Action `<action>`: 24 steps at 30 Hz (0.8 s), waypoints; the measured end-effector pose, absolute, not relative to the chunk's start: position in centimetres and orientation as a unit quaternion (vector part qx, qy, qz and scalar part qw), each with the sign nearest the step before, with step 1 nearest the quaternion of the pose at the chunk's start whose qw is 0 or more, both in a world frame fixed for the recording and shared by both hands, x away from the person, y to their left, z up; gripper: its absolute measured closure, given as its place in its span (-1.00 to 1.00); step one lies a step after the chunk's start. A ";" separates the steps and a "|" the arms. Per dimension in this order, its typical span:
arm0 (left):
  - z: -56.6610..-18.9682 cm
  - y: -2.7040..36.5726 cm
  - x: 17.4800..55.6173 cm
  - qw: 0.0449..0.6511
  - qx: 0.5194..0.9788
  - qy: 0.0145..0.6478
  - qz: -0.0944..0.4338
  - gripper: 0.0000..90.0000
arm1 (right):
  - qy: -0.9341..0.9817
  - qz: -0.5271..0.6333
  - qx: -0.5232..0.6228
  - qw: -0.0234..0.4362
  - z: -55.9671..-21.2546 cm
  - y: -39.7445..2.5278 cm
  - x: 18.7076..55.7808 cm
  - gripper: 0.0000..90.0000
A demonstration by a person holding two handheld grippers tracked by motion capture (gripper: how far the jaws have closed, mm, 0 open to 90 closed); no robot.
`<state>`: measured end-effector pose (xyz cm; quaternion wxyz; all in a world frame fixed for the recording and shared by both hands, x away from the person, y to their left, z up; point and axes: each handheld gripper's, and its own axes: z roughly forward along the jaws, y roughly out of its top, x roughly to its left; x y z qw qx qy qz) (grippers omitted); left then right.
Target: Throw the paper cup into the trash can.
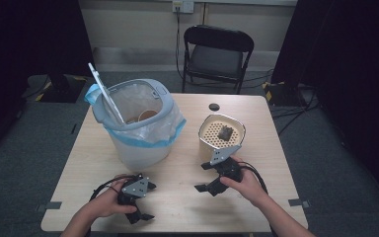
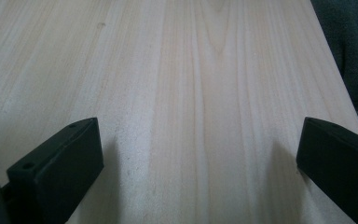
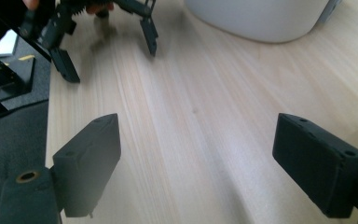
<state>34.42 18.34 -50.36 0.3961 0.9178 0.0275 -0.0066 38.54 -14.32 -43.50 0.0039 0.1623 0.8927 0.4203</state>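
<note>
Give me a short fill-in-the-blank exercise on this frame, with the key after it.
1. The jaws of the left hand-held gripper stand ___, with bare table between them.
2. The bin is lined with a ___ bag.
3. The dark object lies on the perforated top of the ___ container.
4. Behind the table stands a black folding ___.

Missing words: open; plastic; beige; chair

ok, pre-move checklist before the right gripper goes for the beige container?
1. Right gripper open, nothing held: ok.
2. Left gripper open, nothing held: ok.
3. Container upright on the table: ok.
4. Dark item resting on its perforated top: ok; what it is: cannot tell.
5. Bin with its bag stands apart from the container: ok.
6. Bare table between the two grippers: ok.
</note>
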 end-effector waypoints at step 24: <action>-50.3 18.3 34.4 0.391 0.920 0.024 0.001 -1.00 | 0.910 0.382 0.150 0.053 -49.7 -13.8 38.5 -0.68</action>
